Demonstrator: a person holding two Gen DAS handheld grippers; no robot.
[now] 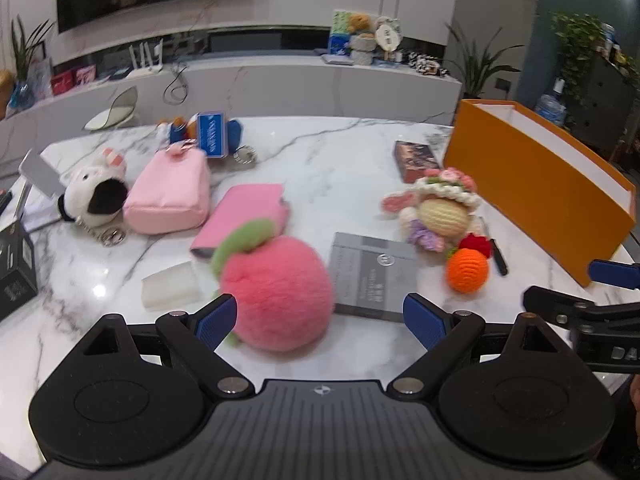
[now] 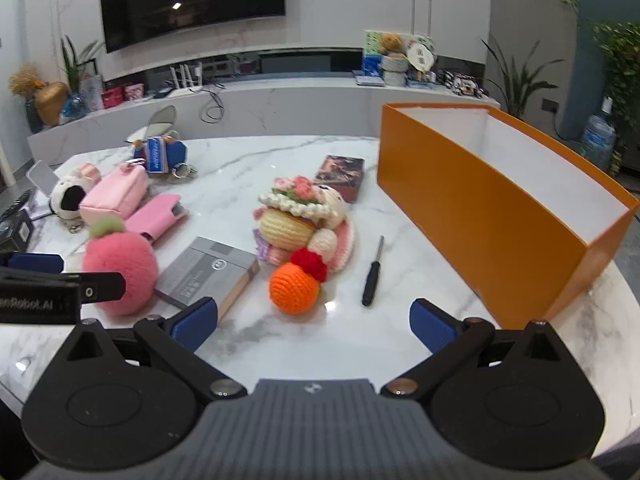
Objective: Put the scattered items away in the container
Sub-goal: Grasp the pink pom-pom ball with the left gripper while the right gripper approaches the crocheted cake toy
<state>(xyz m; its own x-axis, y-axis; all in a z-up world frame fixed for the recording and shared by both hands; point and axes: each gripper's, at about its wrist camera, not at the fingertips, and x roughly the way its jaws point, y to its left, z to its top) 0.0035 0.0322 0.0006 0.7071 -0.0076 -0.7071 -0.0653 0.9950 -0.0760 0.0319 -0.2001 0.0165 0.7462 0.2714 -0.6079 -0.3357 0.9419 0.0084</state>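
Pink plush peach on marble table, between wide-spread fingers of left gripper. Right gripper wide, empty. Orange box at right. Judgement: centre pads on plush, squeeze gently.

The right gripper hangs above the marble desk with its blue pads spread wide and nothing between them. Just beyond it lies an orange crochet ball, the landmark here. Right of the ball lies a black screwdriver, and further right stands the orange box, its white inside bare. Behind the ball, touching it, is a crochet doll. Left of the ball lies a grey booklet, then a pink plush peach, partly hidden by the left gripper.
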